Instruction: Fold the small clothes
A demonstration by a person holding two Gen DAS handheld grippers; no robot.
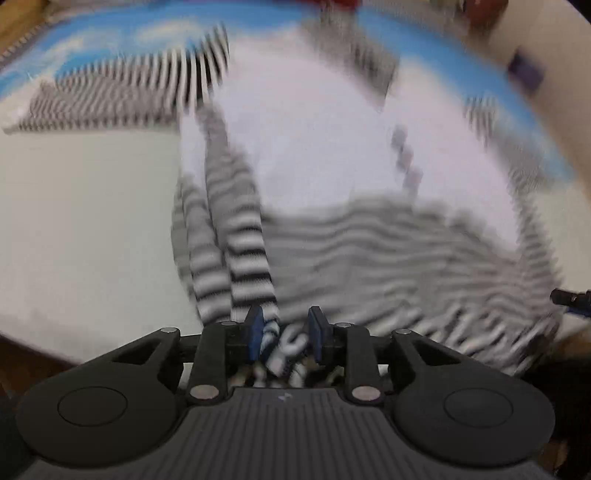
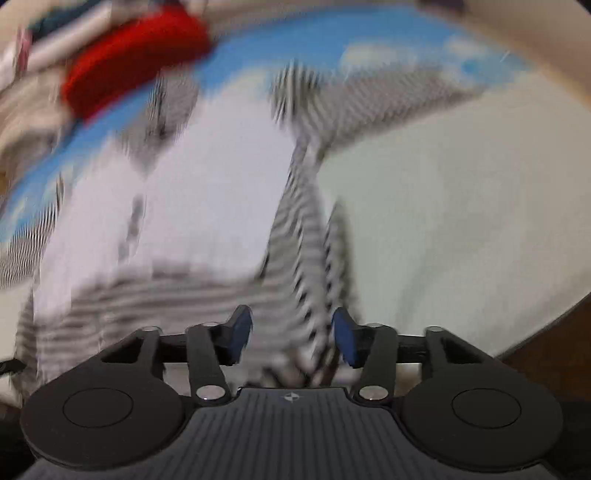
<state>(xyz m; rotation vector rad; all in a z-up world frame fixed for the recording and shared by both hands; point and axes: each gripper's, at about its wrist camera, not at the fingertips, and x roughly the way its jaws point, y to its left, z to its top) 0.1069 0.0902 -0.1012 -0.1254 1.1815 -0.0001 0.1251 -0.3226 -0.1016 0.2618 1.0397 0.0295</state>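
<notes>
A small garment (image 1: 314,147) with a white body and black-and-white striped hem and sleeves lies spread on a pale table; both views are motion-blurred. My left gripper (image 1: 284,332) is shut on a bunched striped edge of the garment, with cloth pinched between its blue pads (image 1: 255,332). My right gripper (image 2: 291,336) stands with its jaws partly apart over the striped hem of the garment (image 2: 207,199); striped cloth (image 2: 306,258) runs between its blue pads (image 2: 345,338), but a grip cannot be made out.
A blue cloud-print mat (image 1: 122,26) lies under the garment's far side. A red object (image 2: 129,59) sits at the back left in the right wrist view. The pale tabletop (image 2: 461,206) ends at a dark edge nearby.
</notes>
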